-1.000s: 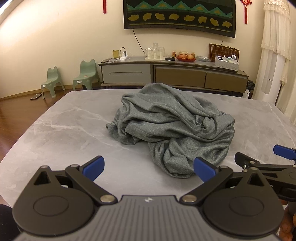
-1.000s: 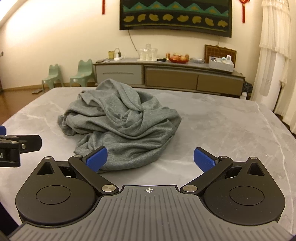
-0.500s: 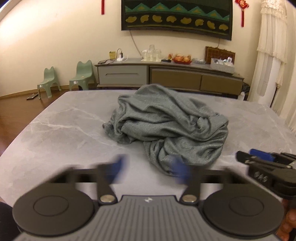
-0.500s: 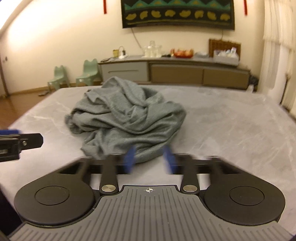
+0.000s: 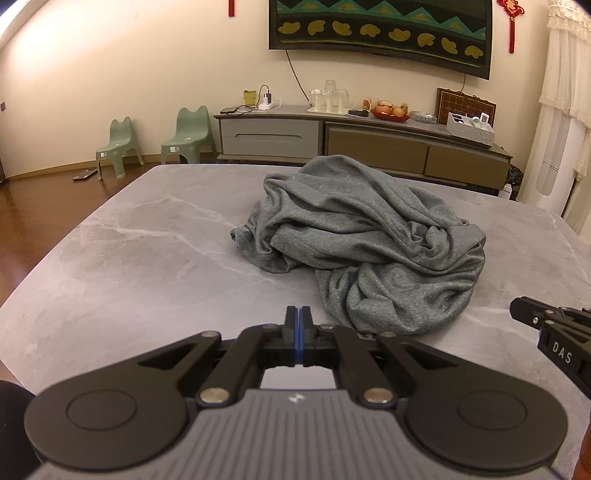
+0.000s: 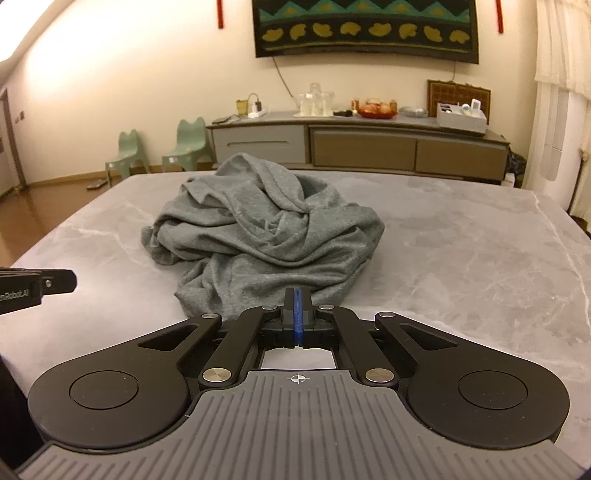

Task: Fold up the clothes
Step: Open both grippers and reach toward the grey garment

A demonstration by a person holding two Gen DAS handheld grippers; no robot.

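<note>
- Jaws of the left gripper (image 5: 299, 314) are pressed together, blue pads face to face, with nothing between them.
- Jaws of the right gripper (image 6: 297, 295) are likewise pressed together and empty; its tip sits low in front of the near hem of the shirt (image 6: 266, 236), and whether it touches the cloth cannot be told.
- Both pairs have just been closing, from wide apart to fully together, and no cloth was caught.
- A crumpled grey shirt lies in a heap on the table (image 5: 129, 266), about mid-table, bunched and twisted with deep folds.
- In the left view the heap sits ahead and to the right of the gripper's tip; its near fold ends just beside the tip, apart from the pads.
- In the right view the heap lies straight ahead and slightly left, its near edge spread flat on the grey marbled top.
- Each gripper shows in the other's view: the right one at the right edge of the left view, the left one at the left edge of the right view, both held over bare tabletop.
- Behind the table stands a long sideboard (image 5: 362, 140) with glasses, fruit and a box on it.
- 2 green chairs (image 5: 188, 134) stand by the wall at the left.
- A dark hanging (image 5: 380, 29) with a teal zigzag is on the wall above.
</note>
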